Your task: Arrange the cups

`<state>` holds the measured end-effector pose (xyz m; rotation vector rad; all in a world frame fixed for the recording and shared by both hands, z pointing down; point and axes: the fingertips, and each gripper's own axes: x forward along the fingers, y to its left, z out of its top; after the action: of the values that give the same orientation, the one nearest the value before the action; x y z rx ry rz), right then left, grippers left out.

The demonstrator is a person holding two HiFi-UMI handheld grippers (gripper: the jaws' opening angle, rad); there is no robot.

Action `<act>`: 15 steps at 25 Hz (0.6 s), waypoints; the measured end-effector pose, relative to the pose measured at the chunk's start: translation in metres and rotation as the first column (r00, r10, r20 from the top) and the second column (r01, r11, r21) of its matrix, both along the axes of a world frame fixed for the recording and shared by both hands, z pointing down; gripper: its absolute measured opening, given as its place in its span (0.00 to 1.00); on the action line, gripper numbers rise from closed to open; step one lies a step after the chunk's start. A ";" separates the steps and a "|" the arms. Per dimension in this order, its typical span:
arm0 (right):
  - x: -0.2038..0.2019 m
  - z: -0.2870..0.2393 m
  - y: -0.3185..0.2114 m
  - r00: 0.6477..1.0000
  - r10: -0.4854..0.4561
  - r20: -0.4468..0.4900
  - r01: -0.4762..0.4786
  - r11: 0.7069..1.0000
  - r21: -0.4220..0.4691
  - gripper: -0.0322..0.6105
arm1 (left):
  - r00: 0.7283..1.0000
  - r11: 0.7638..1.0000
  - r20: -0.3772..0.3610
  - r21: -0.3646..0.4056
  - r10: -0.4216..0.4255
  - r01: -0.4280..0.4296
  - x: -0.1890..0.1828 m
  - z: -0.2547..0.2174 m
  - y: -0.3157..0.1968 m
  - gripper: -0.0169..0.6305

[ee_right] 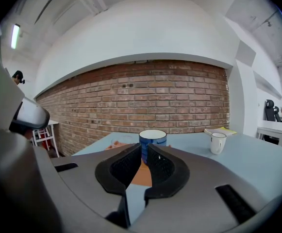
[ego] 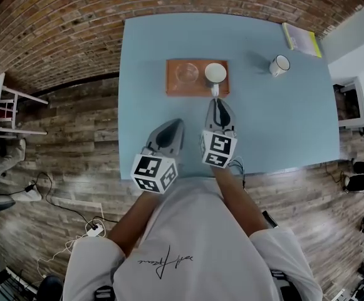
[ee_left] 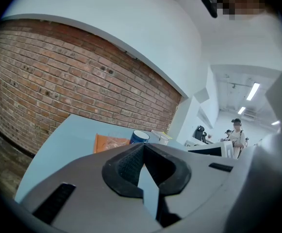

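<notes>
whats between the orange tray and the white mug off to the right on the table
Nothing. In the head view the stretch of table between the orange tray and the white mug is bare.

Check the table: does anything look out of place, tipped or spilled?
The white mug stands alone on the bare table, apart from the orange tray holding the glass cup and blue mug. Nothing is tipped or spilled.

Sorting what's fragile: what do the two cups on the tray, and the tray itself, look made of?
Clear cup: likely glass, transparent, tray colour shows through. Blue mug: probably glazed ceramic, glossy blue outside, white inside. Tray: reddish-brown, matte, maybe wood or plastic; cannot tell.
</notes>
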<state>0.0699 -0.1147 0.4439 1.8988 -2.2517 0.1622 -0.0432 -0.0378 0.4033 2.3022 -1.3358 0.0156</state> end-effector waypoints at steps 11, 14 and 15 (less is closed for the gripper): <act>-0.033 -0.020 0.021 0.991 -0.117 0.067 0.118 0.993 -0.002 0.08 | 0.999 0.999 -0.009 0.009 -0.050 0.050 -0.023 -0.003 0.019 0.04; -0.042 -0.032 0.030 0.982 -0.164 0.091 0.165 0.986 -0.007 0.08 | 0.998 0.998 -0.007 0.015 -0.060 0.060 -0.030 -0.005 0.022 0.04; -0.045 -0.036 0.033 0.979 -0.179 0.096 0.181 0.984 -0.007 0.08 | 0.998 0.998 -0.004 0.020 -0.062 0.062 -0.032 -0.006 0.022 0.04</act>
<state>0.0245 -0.0815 0.4082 1.7020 -2.4622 0.2481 -0.0752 -0.0153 0.3969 2.2747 -1.4113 -0.0218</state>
